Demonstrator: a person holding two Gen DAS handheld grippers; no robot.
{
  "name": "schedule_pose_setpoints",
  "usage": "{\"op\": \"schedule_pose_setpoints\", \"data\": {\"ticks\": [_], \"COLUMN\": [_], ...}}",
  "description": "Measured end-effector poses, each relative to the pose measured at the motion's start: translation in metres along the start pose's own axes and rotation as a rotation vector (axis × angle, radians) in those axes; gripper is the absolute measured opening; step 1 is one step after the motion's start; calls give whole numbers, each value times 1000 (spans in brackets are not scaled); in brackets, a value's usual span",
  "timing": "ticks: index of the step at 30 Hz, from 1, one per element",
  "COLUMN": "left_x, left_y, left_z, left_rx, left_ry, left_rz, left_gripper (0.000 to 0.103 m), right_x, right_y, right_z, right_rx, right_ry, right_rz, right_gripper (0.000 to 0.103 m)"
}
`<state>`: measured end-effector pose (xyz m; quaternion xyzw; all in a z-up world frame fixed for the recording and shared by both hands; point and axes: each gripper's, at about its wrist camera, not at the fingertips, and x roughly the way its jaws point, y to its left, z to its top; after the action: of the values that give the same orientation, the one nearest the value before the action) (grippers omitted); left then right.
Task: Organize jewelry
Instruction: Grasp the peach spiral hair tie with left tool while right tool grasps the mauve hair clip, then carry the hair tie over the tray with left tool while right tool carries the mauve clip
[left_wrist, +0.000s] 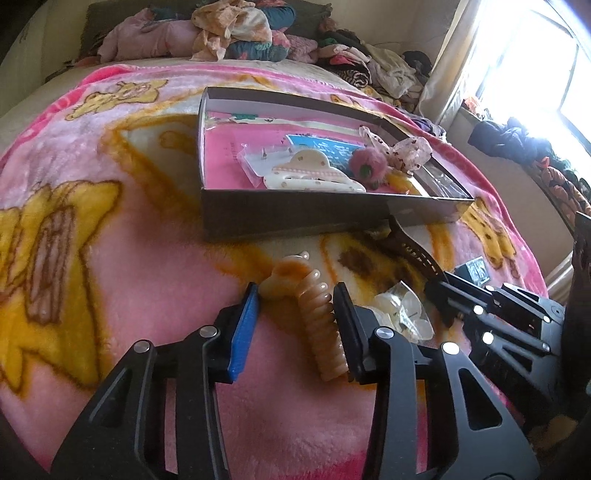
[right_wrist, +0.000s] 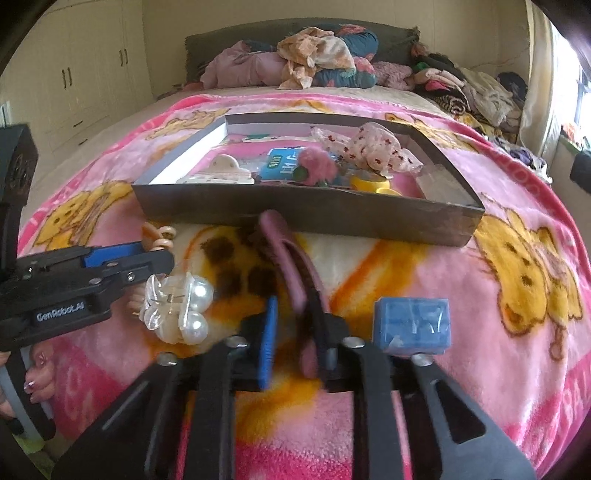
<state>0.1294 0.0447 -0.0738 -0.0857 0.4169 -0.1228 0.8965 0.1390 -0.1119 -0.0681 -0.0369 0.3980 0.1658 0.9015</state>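
Note:
A peach claw clip (left_wrist: 317, 321) lies on the pink blanket, and my left gripper (left_wrist: 297, 291) is shut on it: the blue pad meets its hinge end, the black pad its teeth. A long mauve and dark hair clip (right_wrist: 286, 258) points toward the grey box (right_wrist: 295, 214). My right gripper (right_wrist: 295, 310) is shut on the clip's near end. In the left wrist view the right gripper (left_wrist: 437, 291) grips the same dark clip (left_wrist: 410, 243). In the right wrist view the left gripper (right_wrist: 159, 253) shows at left, around the peach clip (right_wrist: 162, 236).
The box (left_wrist: 295, 218) holds a cream claw clip (left_wrist: 314, 177), a pink pom-pom (left_wrist: 364, 162) and a patterned bow (left_wrist: 410, 151). A pearl flower clip (right_wrist: 177, 310) lies between the grippers. A small blue box (right_wrist: 412, 326) sits right. Clothes pile at the headboard.

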Motion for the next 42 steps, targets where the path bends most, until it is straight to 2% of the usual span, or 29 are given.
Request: {"op": "schedule_pose_setpoints", "data": {"ticks": [8,22,42], "left_x": [-6,-26,-19], "left_y": [4,0,-49], "left_z": [0,12,51], "left_rx": [-14,-12,63], "left_ry": [-10,-67,-119], "left_rz": [-6,-14,-78], "left_gripper": [29,28,28], "right_x": [-10,-35,-65], "right_y": [-7,-8,-41], "right_z": [-2,-4,5], "right_rx": [45,87,154], "right_ry": [-30,-79,-158], "right_rz": [41,133,93], "right_gripper": [9,8,8]}}
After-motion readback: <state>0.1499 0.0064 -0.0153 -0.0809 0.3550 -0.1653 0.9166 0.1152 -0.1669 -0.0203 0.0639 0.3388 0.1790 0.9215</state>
